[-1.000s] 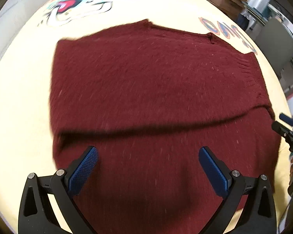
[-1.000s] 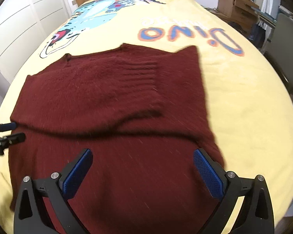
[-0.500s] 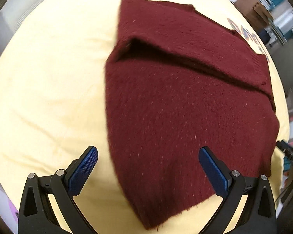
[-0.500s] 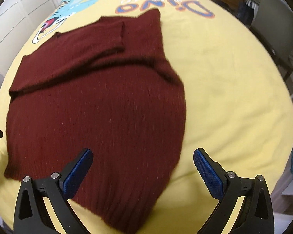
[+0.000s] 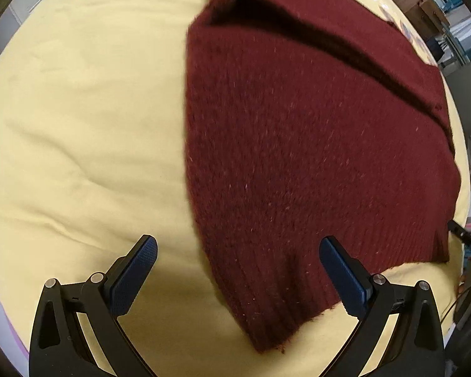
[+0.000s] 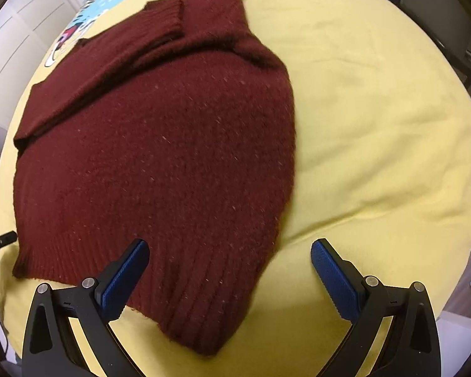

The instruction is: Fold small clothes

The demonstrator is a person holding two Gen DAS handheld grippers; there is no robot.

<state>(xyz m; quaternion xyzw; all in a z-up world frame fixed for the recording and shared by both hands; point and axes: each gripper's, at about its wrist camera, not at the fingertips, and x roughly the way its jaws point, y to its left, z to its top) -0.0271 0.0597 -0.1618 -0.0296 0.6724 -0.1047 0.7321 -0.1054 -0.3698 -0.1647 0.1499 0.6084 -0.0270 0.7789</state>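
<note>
Jaws spread and empty on left gripper (image 5: 238, 275) and right gripper (image 6: 229, 278), each over a hem corner of the maroon sweater (image 6: 160, 157), sleeves folded in, on the yellow bedspread (image 6: 376, 119); next: pinch both corners.

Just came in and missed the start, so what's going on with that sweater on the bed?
A person holding a two-finger gripper in each hand is folding a dark red sweater laid on a yellow bedspread. Its sleeves are already folded across the upper body. The left gripper and right gripper are both open, each poised over a bottom corner of the hem, gripping nothing yet.
</note>
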